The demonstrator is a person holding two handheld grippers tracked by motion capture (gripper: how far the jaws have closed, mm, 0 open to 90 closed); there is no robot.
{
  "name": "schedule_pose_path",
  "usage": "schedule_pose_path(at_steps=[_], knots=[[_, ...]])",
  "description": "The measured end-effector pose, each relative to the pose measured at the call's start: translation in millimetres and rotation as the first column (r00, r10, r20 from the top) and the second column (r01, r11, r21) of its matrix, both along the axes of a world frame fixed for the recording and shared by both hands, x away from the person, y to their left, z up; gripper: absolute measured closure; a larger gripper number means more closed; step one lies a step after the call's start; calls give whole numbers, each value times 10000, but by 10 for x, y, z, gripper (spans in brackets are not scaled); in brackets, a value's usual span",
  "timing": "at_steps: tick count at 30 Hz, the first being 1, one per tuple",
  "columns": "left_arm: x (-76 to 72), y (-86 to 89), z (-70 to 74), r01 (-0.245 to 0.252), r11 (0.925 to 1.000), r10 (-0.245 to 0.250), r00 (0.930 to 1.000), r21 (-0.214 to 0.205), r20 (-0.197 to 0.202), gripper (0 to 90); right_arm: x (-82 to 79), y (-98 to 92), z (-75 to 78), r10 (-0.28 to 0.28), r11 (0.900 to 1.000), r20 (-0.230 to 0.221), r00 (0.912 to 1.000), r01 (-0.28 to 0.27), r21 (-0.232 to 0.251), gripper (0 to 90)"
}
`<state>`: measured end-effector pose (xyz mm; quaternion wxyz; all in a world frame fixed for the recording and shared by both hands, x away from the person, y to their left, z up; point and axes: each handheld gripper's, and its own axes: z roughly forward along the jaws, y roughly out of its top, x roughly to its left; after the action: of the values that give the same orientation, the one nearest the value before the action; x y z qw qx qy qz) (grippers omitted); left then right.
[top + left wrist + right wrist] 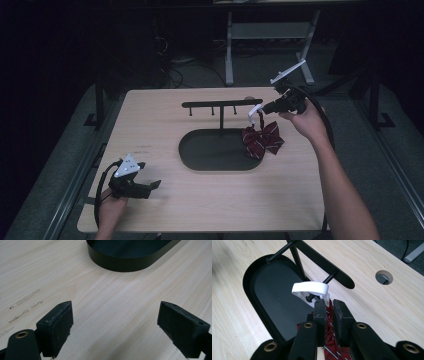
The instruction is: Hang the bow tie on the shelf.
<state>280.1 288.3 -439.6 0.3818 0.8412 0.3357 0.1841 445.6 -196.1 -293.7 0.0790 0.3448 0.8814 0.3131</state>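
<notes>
Our right gripper (pixel 329 312) clamps bow tie (pixel 262 138), looping white strap (pixel 312 288) over rack peg (pixel 318 291); left gripper (pixel 115 327) wide open, empty, lower left.

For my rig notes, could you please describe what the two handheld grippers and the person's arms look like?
Both the left gripper and the right gripper are black, each topped by a grey three-cornered plate and trailing a black cable. Their jaws are blocky black pads on arms with brass-coloured rivets. The person's forearms are bare, with no sleeves or gloves visible.
</notes>
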Motion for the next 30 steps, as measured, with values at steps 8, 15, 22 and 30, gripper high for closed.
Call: schedule_pose_path(at_steps=[8,15,22,30], knots=[[-15,-7,5,39,10000,-39,10000,28,7,132,-62,-63,-43,-222,9997,-30,9997,223,134,712],[-17,3,9,-7,10000,7,10000,-33,58,132,-81,-136,-94,-282,9991,-171,9995,287,321,661],[-25,3,7,20,10000,-20,10000,-32,52,132,-87,-169,-145,-375,9984,-349,9987,390,417,629],[-24,-1,4,33,10000,-33,10000,-39,45,132,-95,-199,-176,-467,9972,-457,9979,492,556,596]])
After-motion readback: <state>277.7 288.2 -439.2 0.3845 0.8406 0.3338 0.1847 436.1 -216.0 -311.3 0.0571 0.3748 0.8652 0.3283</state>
